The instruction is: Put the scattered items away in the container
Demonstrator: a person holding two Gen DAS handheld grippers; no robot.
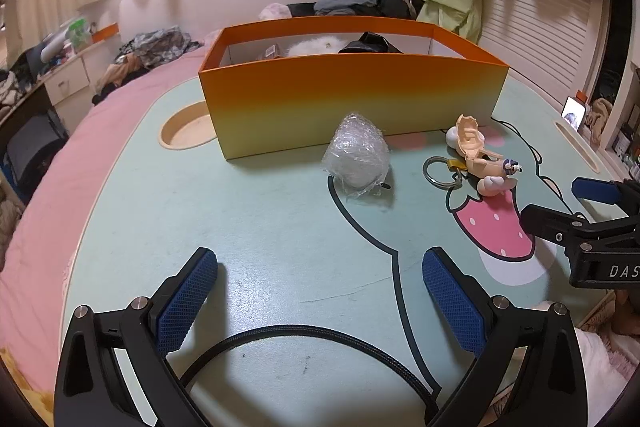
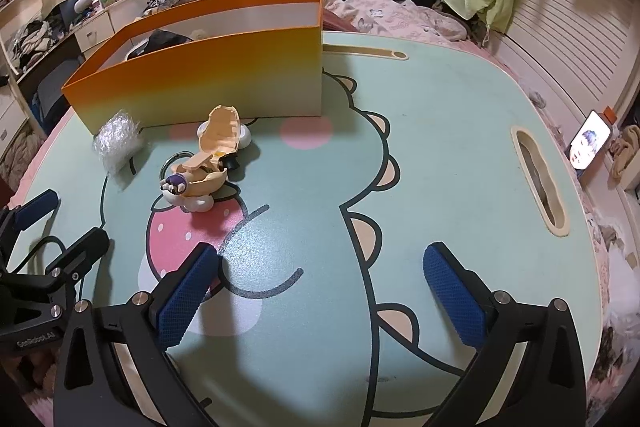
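Left wrist view, left tongs: fingers apart, gripping nothing, low in the frame over the counter.
Right tongs: apart too, holding nothing, bottom of their own view.
Wrapped ball: centre of frame, in crinkled clear film, just before the box.
Toy keychain: right of centre, cream figure with a metal ring.
Orange box: upper centre, open-topped, with a white fluffy item and a black item inside.

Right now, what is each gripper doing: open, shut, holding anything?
Left gripper: open, holding nothing, above the table.
Right gripper: open, holding nothing.
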